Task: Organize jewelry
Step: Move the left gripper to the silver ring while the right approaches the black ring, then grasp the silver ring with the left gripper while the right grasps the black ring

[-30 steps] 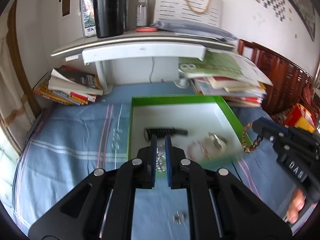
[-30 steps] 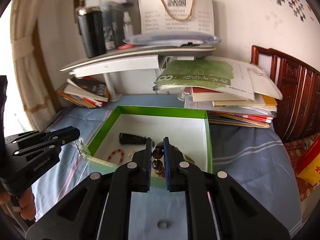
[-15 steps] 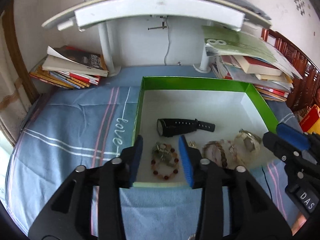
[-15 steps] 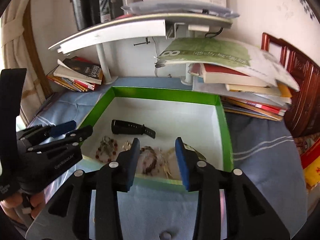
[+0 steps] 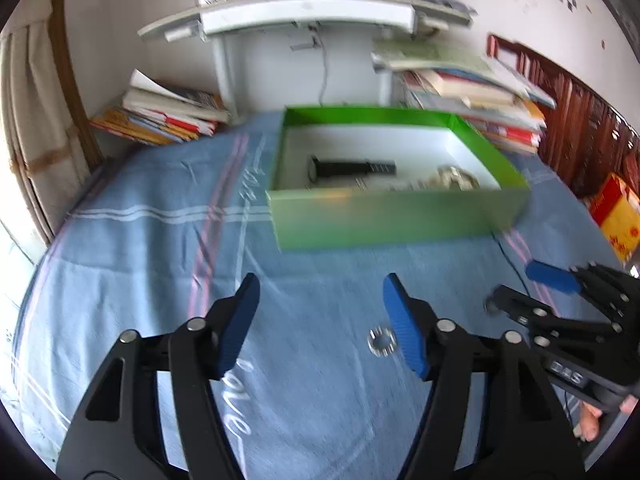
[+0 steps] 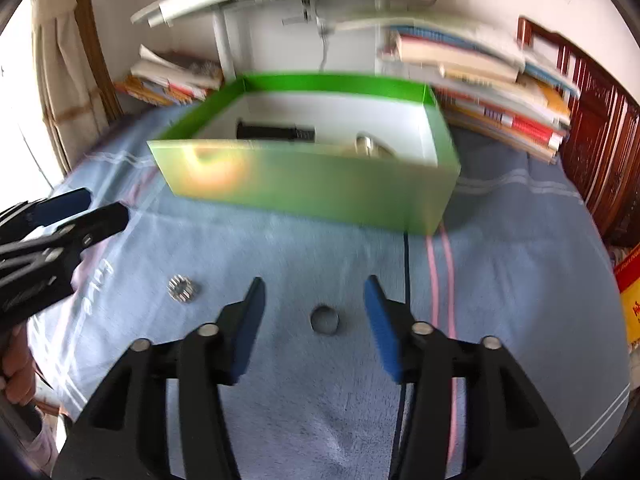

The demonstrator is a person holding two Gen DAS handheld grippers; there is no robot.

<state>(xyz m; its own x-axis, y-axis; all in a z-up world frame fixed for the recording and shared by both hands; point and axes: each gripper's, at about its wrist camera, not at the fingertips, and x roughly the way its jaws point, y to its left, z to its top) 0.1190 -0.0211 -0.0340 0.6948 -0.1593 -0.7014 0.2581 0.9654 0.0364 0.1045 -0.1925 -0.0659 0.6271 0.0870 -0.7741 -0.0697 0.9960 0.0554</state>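
A green box (image 5: 384, 220) (image 6: 304, 188) with a white inside stands on the blue cloth; a black watch (image 5: 348, 169) (image 6: 274, 133) and silvery jewelry (image 5: 454, 178) (image 6: 370, 146) lie in it. In front of the box, a small sparkly ring (image 5: 383, 342) (image 6: 183, 289) lies on the cloth just inside the right finger of my left gripper (image 5: 320, 320), whose jaws are opening. A dark round ring (image 6: 325, 319) lies between the opening jaws of my right gripper (image 6: 314, 314), untouched. Each gripper shows in the other's view (image 5: 524, 286) (image 6: 96, 212).
Stacks of books (image 5: 168, 114) (image 6: 492, 92) flank a white shelf stand (image 5: 304, 20) behind the box. A dark wooden bed frame (image 5: 592, 136) and a red-yellow package (image 5: 616, 216) sit at the right. A thin black cord (image 6: 405, 264) runs over the cloth.
Both grippers let go of the bracelets over the box, opened, and dropped down and back to the cloth in front of it. The bracelets are now behind the box's front wall.
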